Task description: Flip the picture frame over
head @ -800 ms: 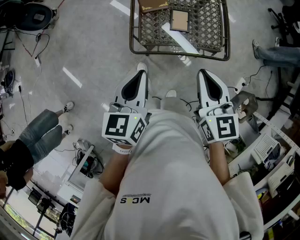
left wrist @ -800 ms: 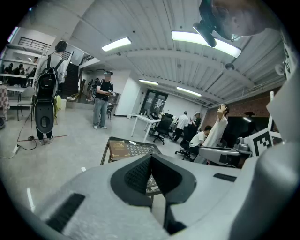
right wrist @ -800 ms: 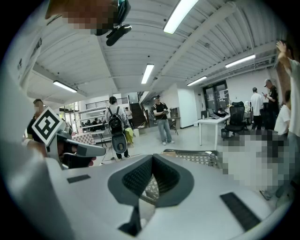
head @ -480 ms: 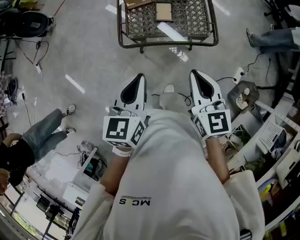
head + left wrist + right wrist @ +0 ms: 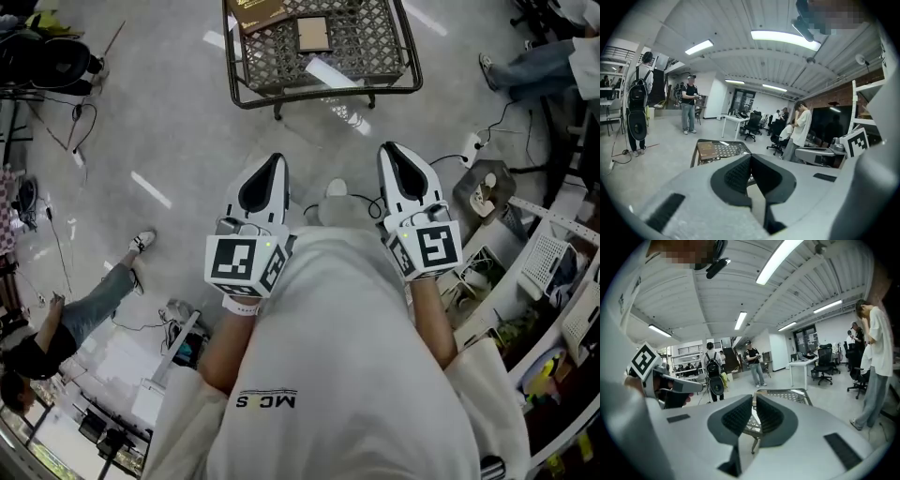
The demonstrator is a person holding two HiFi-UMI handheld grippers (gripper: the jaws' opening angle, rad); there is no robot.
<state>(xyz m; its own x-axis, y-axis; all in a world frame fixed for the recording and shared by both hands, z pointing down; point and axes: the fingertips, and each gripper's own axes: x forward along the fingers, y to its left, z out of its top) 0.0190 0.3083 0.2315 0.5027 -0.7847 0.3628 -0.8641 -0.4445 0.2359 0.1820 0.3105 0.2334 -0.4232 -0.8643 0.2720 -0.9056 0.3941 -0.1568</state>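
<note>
The picture frame [image 5: 312, 35] lies flat on a low metal mesh table [image 5: 319, 89] at the top of the head view, its brownish panel facing up. Both grippers are held close to the person's body, well short of the table. My left gripper [image 5: 277, 158] points toward the table with its jaws together and nothing between them. My right gripper [image 5: 386, 148] is level with it, also shut and empty. The left gripper view shows the table [image 5: 723, 151] beyond the closed left gripper [image 5: 750, 156]. The right gripper [image 5: 754, 397] looks at the table [image 5: 787, 395] too.
A brown book [image 5: 258, 11] lies on the table left of the frame. Cables and a power strip [image 5: 473, 145] trail on the floor at right, near cluttered shelves [image 5: 553, 272]. A bystander's leg [image 5: 103, 291] is at left. Other people, desks and office chairs [image 5: 752, 126] stand farther off.
The mesh table has drifted left and upward in the head view. The bystander at left has moved down toward the corner. Both grippers stay shut in front of the body.
</note>
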